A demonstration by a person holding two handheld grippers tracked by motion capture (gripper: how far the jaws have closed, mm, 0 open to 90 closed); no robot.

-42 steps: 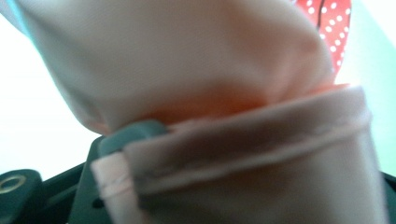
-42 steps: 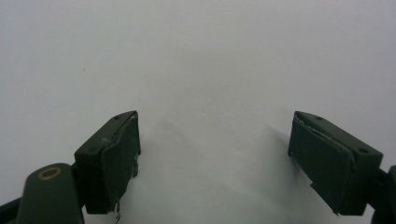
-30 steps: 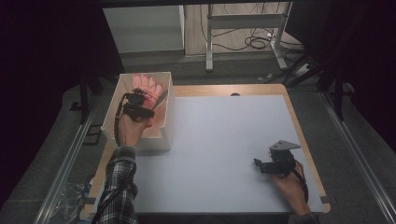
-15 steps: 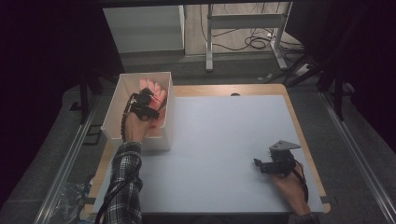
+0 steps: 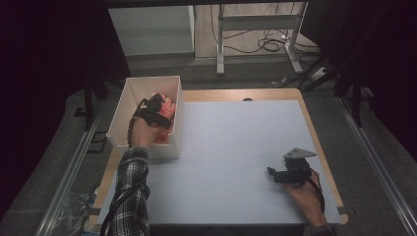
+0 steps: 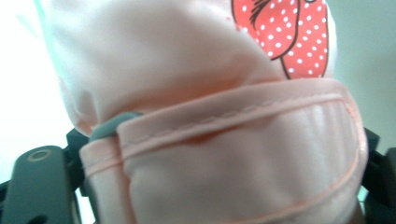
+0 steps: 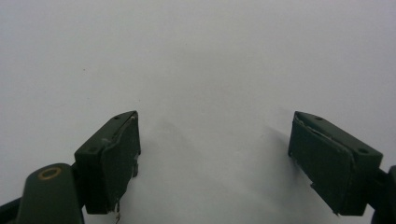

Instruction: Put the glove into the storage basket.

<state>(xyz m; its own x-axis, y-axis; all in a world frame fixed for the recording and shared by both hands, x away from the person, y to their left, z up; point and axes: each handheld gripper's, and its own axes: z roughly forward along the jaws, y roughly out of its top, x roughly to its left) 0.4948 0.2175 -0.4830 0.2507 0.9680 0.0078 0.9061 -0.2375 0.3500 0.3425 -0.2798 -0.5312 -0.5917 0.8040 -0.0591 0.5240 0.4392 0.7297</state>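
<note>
Left gripper view: pink garment drapes between jaws that have just been opening, pads no longer pinching it. It lies inside the white box under the left gripper; the right gripper rests well apart, spread and empty.

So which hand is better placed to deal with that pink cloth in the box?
The left. Its tongs are down in the white box right at the pink cloth, jaws just opened with cloth between them. The right tongs rest open on the bare table, far from the box.
</note>
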